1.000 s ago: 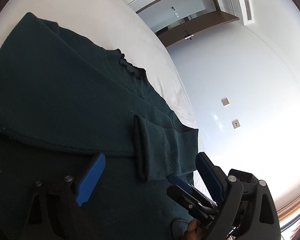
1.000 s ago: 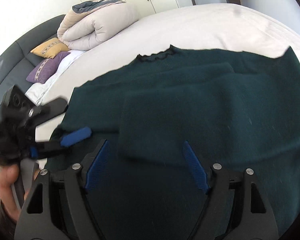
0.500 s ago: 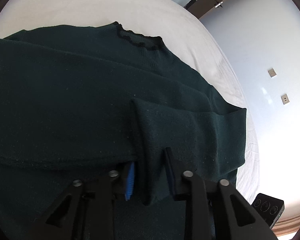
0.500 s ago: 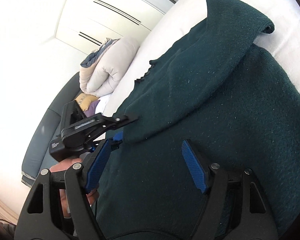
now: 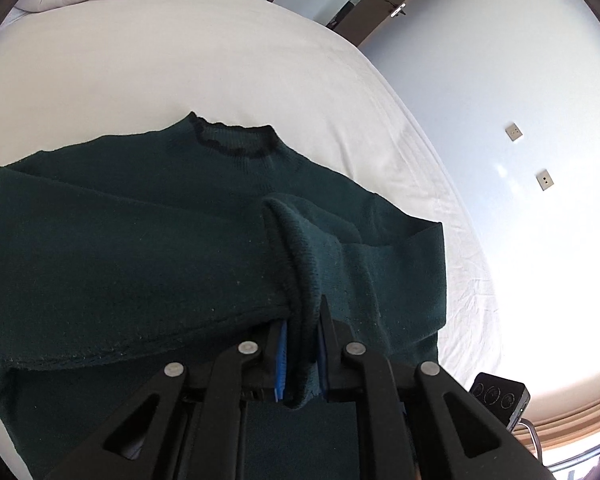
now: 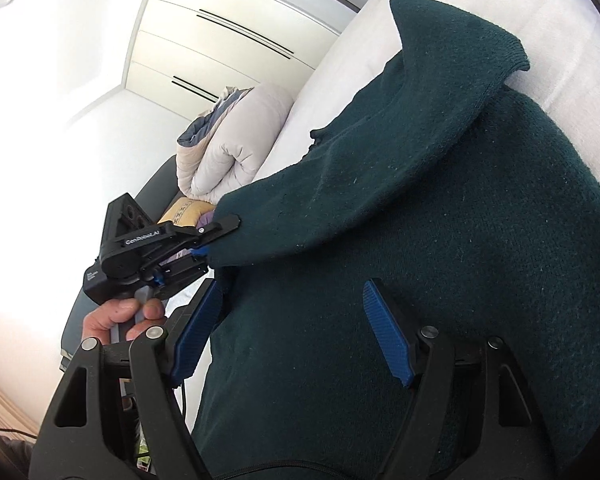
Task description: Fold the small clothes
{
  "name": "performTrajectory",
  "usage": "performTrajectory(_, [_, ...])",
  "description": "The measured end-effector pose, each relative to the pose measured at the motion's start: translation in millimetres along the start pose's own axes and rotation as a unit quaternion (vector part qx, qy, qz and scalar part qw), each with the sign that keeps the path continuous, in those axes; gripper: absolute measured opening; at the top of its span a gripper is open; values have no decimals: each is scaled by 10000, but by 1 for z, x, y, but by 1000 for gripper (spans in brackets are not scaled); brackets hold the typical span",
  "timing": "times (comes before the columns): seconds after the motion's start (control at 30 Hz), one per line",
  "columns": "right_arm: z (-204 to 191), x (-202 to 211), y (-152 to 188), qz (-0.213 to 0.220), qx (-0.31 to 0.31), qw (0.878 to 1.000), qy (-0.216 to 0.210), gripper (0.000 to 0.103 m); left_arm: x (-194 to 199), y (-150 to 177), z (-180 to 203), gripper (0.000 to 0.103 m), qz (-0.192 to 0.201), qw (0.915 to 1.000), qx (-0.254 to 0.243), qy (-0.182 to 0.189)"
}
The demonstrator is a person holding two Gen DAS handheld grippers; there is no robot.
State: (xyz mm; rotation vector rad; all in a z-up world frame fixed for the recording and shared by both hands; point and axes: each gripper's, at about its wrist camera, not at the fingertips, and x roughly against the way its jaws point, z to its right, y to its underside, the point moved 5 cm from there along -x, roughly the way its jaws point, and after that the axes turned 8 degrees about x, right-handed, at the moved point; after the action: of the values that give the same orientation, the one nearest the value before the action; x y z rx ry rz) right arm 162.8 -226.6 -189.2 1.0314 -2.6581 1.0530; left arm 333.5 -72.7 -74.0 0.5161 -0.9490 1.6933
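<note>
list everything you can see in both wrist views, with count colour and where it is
sweater: one, dark green, spread on the bed, its cuff pinched by the left gripper
bed sheet: one, white, under the sweater
rolled duvet: one, beige with a grey-blue edge, at the head of the bed
cushions: two, one yellow, one purple, mostly hidden beside the duvet
wardrobe doors: several, cream, beyond the bed
wall sockets: two, grey, on the white wall
left gripper: one, black with blue pads, jaws have just been closing, now clamped on the cuff
right gripper: one, black with blue pads, open over the sweater
hand: one, holding the left gripper's handle
</note>
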Motion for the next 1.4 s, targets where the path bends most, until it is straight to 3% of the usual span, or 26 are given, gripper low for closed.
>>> performTrajectory(0.17, [2,-4,-1,-21,69,10000,48,71,-38,26,8,15,-897,9949,-318,-329])
performTrajectory(0.23, [-1,-6,-6,-15,63,10000,47,71,-48,29,-5,16,-883,9947,-154,-499])
performTrajectory(0.3, [1,-1,-7,-15,65,10000,44,71,-50,31,-18,30,-828,9949,80,-562])
performTrajectory(0.33, [2,-2,-7,-16,68,10000,43,71,-50,34,-20,45,-780,9953,102,-568])
performTrajectory(0.47, [4,-1,-8,1,64,10000,16,71,-44,34,-11,68,-508,9953,-192,-804])
performTrajectory(0.63, [11,2,-8,7,72,10000,-3,71,-32,41,-1,68,-92,9864,-640,-1508])
performTrajectory(0.77, [11,2,-9,3,98,10000,12,71,-29,55,17,69,340,9668,-1371,-2130])
performTrajectory(0.9, [9,3,-11,-2,109,9999,33,70,-22,52,17,66,783,9548,-1601,-2379])
performTrajectory(0.97, [9,2,-11,-3,112,9999,36,69,-16,49,17,53,1003,9501,-1653,-2449])
performTrajectory(1.1, [9,2,-12,-8,120,9999,30,69,-7,49,22,52,1239,9438,-1836,-2453])
performTrajectory(1.13, [9,2,-13,-3,117,9999,18,69,-6,50,24,53,1336,9399,-1921,-2487])
performTrajectory(1.2, [10,3,-14,9,104,9999,-3,68,-6,58,27,65,1548,9246,-2195,-2701])
performTrajectory(1.23, [10,1,-13,16,102,9999,-17,68,-9,62,29,76,1608,9157,-2369,-2821])
performTrajectory(1.33, [11,2,-13,38,75,9999,-72,68,-26,76,36,80,1668,8786,-3000,-3321])
performTrajectory(1.4, [12,3,-13,46,61,9999,-100,68,-32,82,43,80,1909,8483,-3380,-3601])
